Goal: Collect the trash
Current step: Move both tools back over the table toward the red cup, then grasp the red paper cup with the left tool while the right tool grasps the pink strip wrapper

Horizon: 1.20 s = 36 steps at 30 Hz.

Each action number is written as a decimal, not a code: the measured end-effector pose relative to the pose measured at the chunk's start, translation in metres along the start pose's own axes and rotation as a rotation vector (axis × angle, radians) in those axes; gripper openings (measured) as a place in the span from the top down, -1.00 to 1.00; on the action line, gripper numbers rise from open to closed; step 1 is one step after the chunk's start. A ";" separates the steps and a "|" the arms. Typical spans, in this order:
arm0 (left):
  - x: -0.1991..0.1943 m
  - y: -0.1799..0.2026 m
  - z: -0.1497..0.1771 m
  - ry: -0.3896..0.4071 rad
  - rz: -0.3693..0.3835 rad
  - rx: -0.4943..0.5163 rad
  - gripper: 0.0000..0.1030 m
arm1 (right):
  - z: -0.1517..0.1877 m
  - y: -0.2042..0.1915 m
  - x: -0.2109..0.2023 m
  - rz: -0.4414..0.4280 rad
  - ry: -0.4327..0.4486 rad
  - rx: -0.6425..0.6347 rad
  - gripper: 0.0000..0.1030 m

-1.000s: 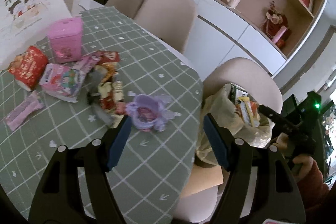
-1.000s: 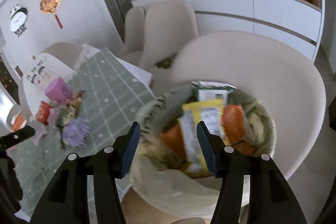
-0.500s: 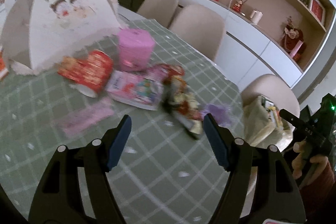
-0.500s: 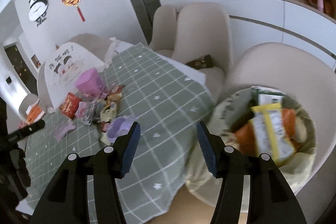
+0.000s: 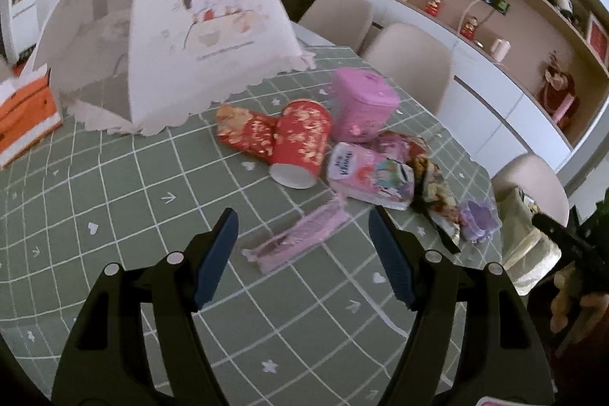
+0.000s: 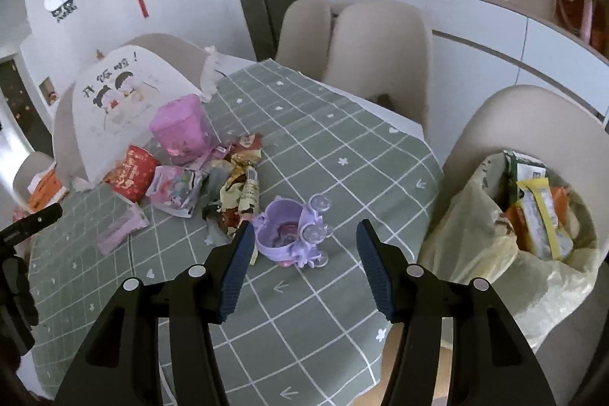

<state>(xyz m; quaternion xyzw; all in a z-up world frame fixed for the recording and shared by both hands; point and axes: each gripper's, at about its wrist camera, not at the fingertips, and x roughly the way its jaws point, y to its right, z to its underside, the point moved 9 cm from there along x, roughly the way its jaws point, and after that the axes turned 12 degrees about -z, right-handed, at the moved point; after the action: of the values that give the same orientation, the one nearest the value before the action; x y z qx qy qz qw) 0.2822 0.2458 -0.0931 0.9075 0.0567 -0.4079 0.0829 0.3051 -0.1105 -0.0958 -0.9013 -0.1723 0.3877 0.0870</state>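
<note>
Trash lies heaped on the green checked tablecloth [image 5: 114, 177]. Left gripper [image 5: 302, 231], jaws apart and empty, hovers over the flat pink wrapper [image 5: 300, 234], whose long axis runs from near left to far right between its fingers. Right gripper [image 6: 304, 238], likewise spread and empty, faces the lilac plastic cup [image 6: 289, 233]. The yellow trash bag [image 6: 506, 246] sits on the right-hand chair.
</note>
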 end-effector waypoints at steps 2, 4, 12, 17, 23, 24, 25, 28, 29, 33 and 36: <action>0.007 -0.005 -0.003 0.003 0.006 -0.008 -0.31 | 0.000 -0.003 0.000 0.021 -0.001 -0.023 -0.03; 0.013 -0.006 -0.006 0.013 0.004 0.001 -0.31 | 0.002 -0.004 0.000 0.062 -0.006 -0.060 -0.03; 0.052 -0.008 -0.023 -0.018 0.019 -0.021 -0.31 | 0.011 0.008 0.021 0.089 -0.074 -0.039 -0.03; 0.079 0.016 -0.047 -0.018 0.053 0.066 -0.31 | 0.015 0.018 0.024 0.154 -0.076 -0.013 -0.03; 0.132 0.042 -0.066 -0.075 0.009 0.137 -0.31 | 0.024 0.033 0.029 0.229 -0.110 0.037 -0.03; 0.136 0.044 -0.067 -0.078 0.008 0.141 -0.31 | 0.025 0.034 0.028 0.235 -0.109 0.036 -0.03; 0.140 0.048 -0.068 -0.079 -0.003 0.155 -0.31 | 0.026 0.035 0.027 0.234 -0.108 0.031 -0.03; 0.149 0.051 -0.067 -0.095 -0.033 0.187 -0.15 | 0.027 0.028 0.033 0.142 -0.126 0.020 -0.03; 0.150 0.051 -0.066 -0.102 -0.029 0.189 -0.05 | 0.027 0.024 0.036 0.112 -0.131 0.016 -0.03; 0.129 0.043 -0.065 -0.103 0.032 0.139 0.00 | 0.018 -0.001 0.047 0.039 -0.117 -0.013 -0.03; 0.106 0.028 -0.068 -0.077 0.050 0.088 0.01 | 0.009 -0.029 0.066 -0.016 -0.129 -0.063 -0.03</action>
<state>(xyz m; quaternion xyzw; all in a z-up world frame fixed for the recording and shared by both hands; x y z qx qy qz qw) 0.4067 0.2353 -0.1248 0.8950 0.0128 -0.4424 0.0554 0.3336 -0.0587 -0.1373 -0.8754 -0.1967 0.4388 0.0505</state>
